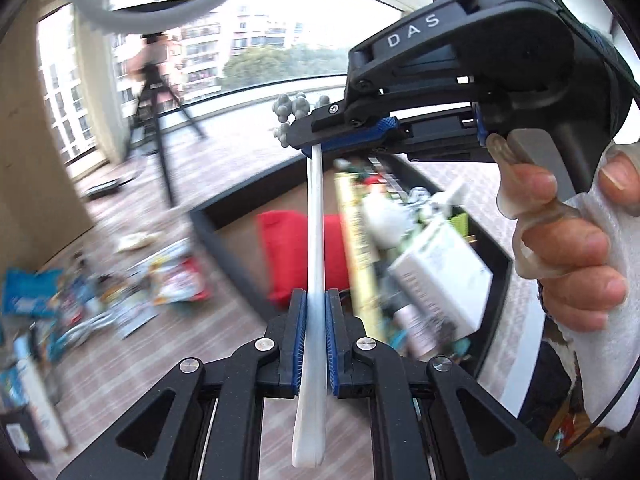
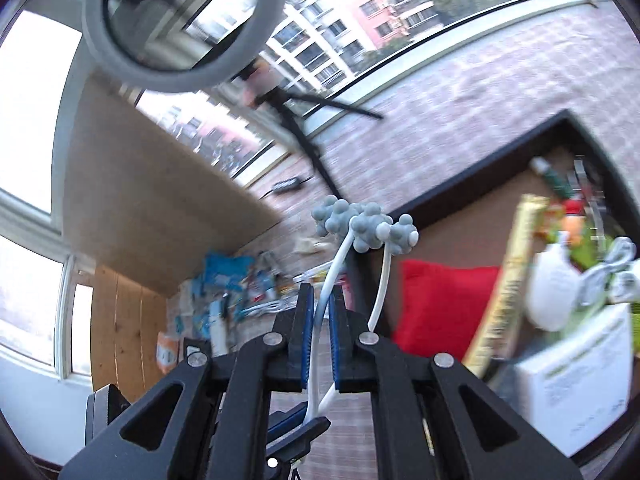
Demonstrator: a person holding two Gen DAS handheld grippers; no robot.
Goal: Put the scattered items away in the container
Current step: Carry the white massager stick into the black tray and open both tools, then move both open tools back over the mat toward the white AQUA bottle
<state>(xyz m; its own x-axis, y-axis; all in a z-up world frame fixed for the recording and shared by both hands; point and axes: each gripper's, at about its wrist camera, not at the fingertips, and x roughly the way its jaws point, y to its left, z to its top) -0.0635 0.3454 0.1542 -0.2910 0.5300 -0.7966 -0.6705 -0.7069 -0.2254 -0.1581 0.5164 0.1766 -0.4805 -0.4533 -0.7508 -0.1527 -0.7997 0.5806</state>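
Both grippers shared one load, a white massager [image 1: 314, 240] with grey knobbed heads [image 2: 362, 224] on thin prongs. The left gripper [image 1: 316, 340] had its jaws clamped on the flat handle; the right gripper [image 2: 320, 344] had its jaws clamped on one prong, just below the heads. The massager hung above the floor [image 1: 240, 320], over the near edge of the dark-rimmed box [image 1: 504, 256].

Risk, as judged: the prong looked thin and springy, so unequal travel of the two hands could bend it or pull it free of one grip; releasing before it cleared the rim could drop it outside.

The box already held a red pouch [image 2: 440, 304], a yellow-green carton [image 2: 504, 292], a white carton [image 2: 580, 384] and smaller blurred things. Scattered packets [image 1: 100, 300] lay on the floor, well apart from the box.
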